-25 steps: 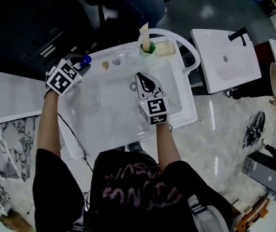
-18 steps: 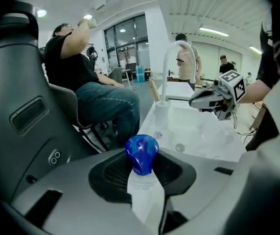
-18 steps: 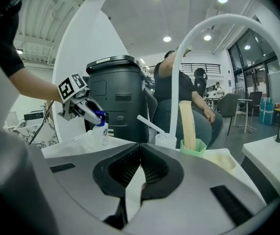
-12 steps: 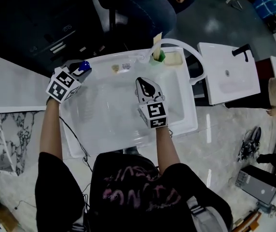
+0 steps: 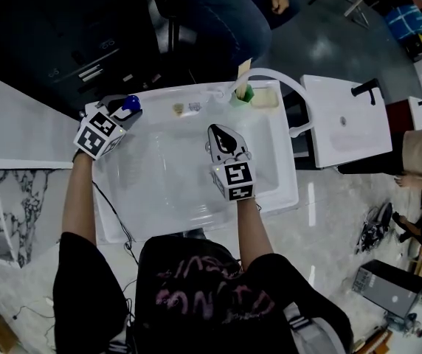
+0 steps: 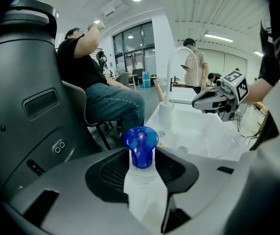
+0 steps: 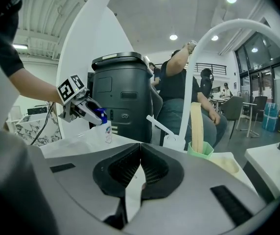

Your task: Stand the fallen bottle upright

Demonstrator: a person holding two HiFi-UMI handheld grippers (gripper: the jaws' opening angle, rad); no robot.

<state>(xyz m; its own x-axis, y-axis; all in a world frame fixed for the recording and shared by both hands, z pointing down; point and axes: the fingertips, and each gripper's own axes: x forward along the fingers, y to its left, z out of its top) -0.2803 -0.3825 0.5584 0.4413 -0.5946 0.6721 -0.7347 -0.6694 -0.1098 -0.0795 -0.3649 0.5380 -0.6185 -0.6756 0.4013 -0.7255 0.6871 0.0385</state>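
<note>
The upright blue-capped bottle (image 6: 141, 147) stands between the left gripper's (image 6: 142, 169) opening jaws, untouched by their pads, while the right gripper's (image 7: 140, 155) jaws are clenched together, empty.

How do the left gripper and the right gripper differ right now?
The left gripper is opening its jaws around the upright bottle; the right gripper has its jaws together, nothing between them. The left gripper sits at the sink's far left corner; the right gripper hangs over its middle. Both are the same grey two-jaw type.
</note>
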